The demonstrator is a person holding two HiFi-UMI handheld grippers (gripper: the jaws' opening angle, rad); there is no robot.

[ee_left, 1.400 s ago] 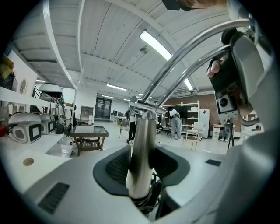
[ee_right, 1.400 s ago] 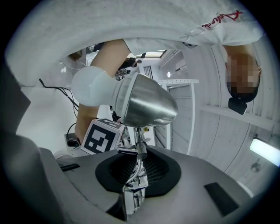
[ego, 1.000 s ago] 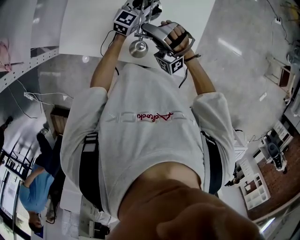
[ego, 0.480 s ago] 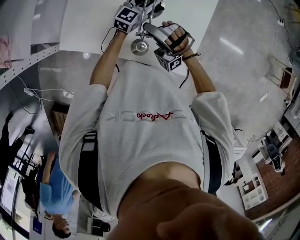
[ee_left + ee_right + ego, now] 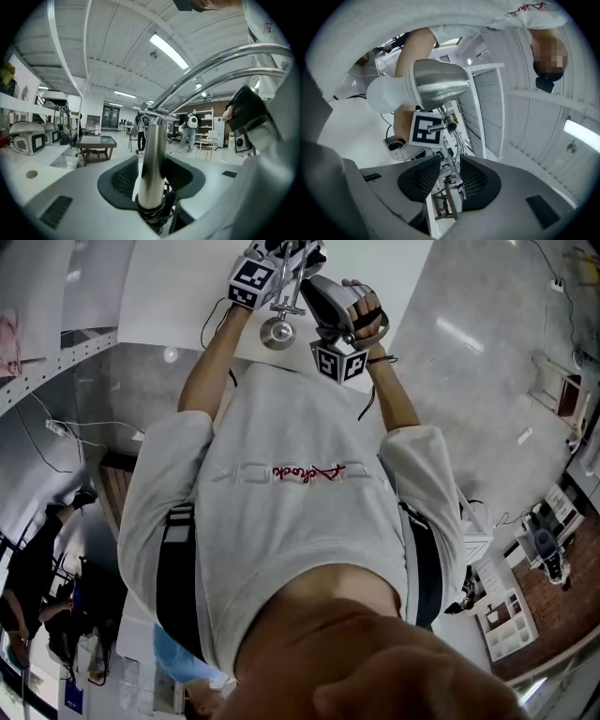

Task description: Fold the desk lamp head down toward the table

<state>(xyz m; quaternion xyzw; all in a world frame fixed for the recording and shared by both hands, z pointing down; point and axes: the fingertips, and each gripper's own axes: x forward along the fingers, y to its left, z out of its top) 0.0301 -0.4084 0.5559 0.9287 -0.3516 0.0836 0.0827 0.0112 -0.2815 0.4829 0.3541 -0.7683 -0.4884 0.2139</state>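
**Brushed-metal desk lamp (image 5: 278, 331) on the white surface (image 5: 178, 287), between two hand-held grippers.**
Its cone-shaped silver shade (image 5: 436, 86) held a frosted white bulb (image 5: 386, 96) and hung from twin chrome arm rods (image 5: 220, 65). The left hand-held gripper (image 5: 152, 178) was opening, with its pads clear of the upright chrome post (image 5: 153, 150) between them. The right hand-held gripper (image 5: 449, 183) was also opening and released, and the thin lamp linkage (image 5: 453, 140) showed through its gap.

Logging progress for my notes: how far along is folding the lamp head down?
Gripping seems over: both sets of jaws are opening. The left gripper stands around the lamp post; the right gripper is off the lamp head. Left: confirming the head sits low, unclear here.
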